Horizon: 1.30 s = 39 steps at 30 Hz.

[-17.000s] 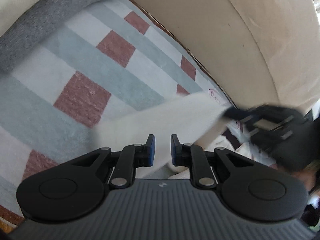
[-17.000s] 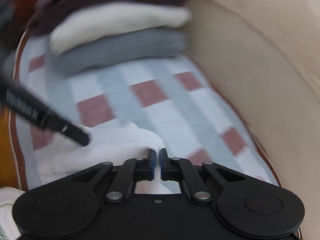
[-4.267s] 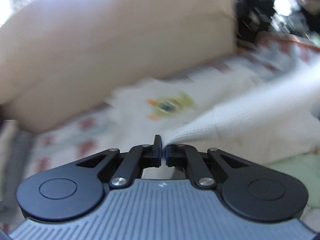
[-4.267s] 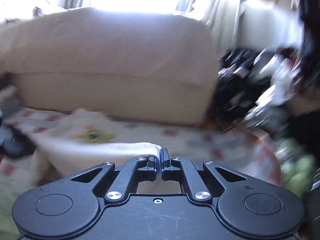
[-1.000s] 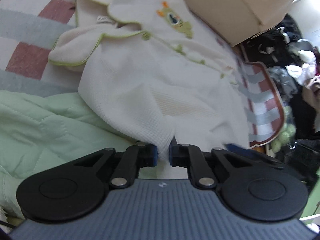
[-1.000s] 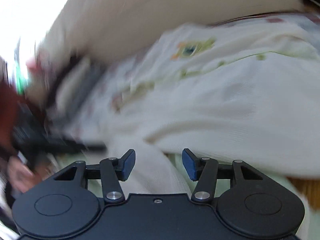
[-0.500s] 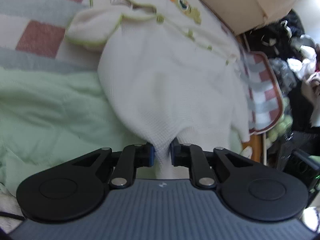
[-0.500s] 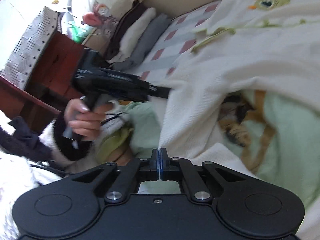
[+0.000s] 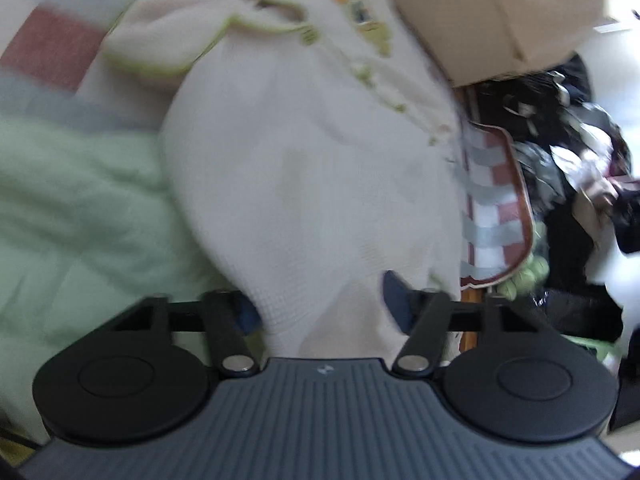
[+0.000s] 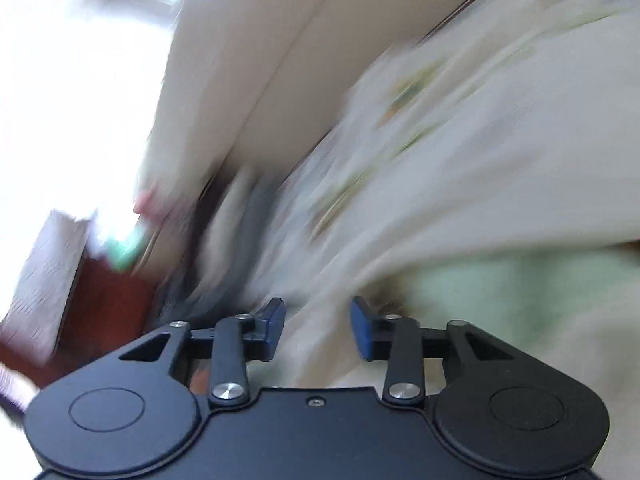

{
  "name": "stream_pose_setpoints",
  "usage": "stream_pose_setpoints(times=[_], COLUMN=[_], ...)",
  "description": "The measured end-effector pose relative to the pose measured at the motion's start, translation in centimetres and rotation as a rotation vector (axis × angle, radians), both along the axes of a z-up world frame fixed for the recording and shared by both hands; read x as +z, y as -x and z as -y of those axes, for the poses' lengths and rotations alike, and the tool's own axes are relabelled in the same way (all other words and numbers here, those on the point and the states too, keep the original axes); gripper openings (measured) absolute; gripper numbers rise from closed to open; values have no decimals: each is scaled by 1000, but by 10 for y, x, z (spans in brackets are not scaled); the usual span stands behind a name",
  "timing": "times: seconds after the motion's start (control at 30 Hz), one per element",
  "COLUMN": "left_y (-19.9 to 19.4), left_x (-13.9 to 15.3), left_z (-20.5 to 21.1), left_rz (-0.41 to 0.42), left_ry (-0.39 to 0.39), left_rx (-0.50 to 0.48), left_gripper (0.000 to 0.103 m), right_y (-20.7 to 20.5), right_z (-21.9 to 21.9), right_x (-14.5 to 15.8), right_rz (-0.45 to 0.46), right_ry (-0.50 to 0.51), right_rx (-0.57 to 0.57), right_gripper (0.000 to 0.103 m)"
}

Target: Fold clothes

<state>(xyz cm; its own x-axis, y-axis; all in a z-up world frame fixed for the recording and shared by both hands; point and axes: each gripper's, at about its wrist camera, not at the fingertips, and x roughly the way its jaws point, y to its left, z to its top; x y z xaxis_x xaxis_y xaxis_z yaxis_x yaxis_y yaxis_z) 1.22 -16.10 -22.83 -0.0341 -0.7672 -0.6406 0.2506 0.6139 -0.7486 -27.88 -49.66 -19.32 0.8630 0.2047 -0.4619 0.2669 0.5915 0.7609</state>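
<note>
A cream baby garment (image 9: 312,152) with green trim and a small embroidered figure lies spread over the checked rug (image 9: 492,208) and a pale green quilt (image 9: 80,216). My left gripper (image 9: 320,308) is open, its jaws wide apart, with the garment's lower hem lying between them. In the blurred right wrist view the same garment (image 10: 480,160) fills the right side. My right gripper (image 10: 316,328) is open just above the cloth and holds nothing.
A beige sofa (image 9: 492,12) stands behind the garment and also shows in the right wrist view (image 10: 260,60). Dark clutter (image 9: 580,184) lies beyond the rug's right edge. A red-brown piece of furniture (image 10: 100,304) is at the left of the right wrist view.
Both grippers have opened: the left let go of the garment's hem, the right let go of the cloth edge it pinched. The right view has swung and is blurred.
</note>
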Motion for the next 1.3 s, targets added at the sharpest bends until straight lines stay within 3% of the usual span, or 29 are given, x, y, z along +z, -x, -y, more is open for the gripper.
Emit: stream_pose_setpoints(times=[0.03, 0.07, 0.13, 0.27, 0.3, 0.37, 0.4, 0.53, 0.67, 0.73, 0.83, 0.9, 0.93, 0.97, 1.17, 1.3], left_y=[1, 2, 2, -3, -6, -11, -13, -6, 2, 3, 7, 8, 9, 9, 9, -1], left_x=[3, 3, 1, -1, -2, -7, -10, -5, -1, -1, 5, 11, 14, 16, 43, 28], left_z=[6, 11, 16, -2, -6, -9, -9, 2, 20, 30, 31, 34, 35, 38, 18, 21], left_rz=[35, 38, 21, -31, -44, -82, -107, -27, 73, 98, 160, 236, 274, 292, 324, 206], left_ry=[-21, -41, -47, 71, 86, 87, 73, 16, -94, -162, -199, -208, -212, -217, -22, 11], left_rx=[-19, -28, -25, 69, 83, 88, 79, 26, -43, -67, -53, -43, -38, -51, -30, -37], left_gripper=[27, 19, 16, 19, 21, 36, 36, 36, 46, 49, 50, 41, 18, 6, 7, 11], right_y=[12, 21, 35, 64, 71, 85, 88, 90, 91, 91, 84, 80, 78, 78, 79, 78], right_z=[9, 16, 31, 59, 66, 80, 82, 82, 81, 81, 84, 87, 90, 92, 82, 81], right_x=[1, -3, -15, -39, -44, -56, -60, -69, -75, -72, -66, -64, -65, -63, -30, -22], right_rz=[-67, -100, -126, -178, -192, -217, -223, -230, -240, -252, -289, -283, -276, -264, -233, -257], right_ry=[93, 116, 82, 14, -4, -38, -54, -110, -153, -138, -44, 20, 44, 76, 305, 365], right_rx=[-99, -167, -267, -469, -519, -619, -641, -664, -695, -733, -739, -737, -740, -744, -771, -754], right_gripper=[44, 44, 44, 44, 44, 44, 44, 44, 51, 52, 52, 52, 47, 6, 3, 3])
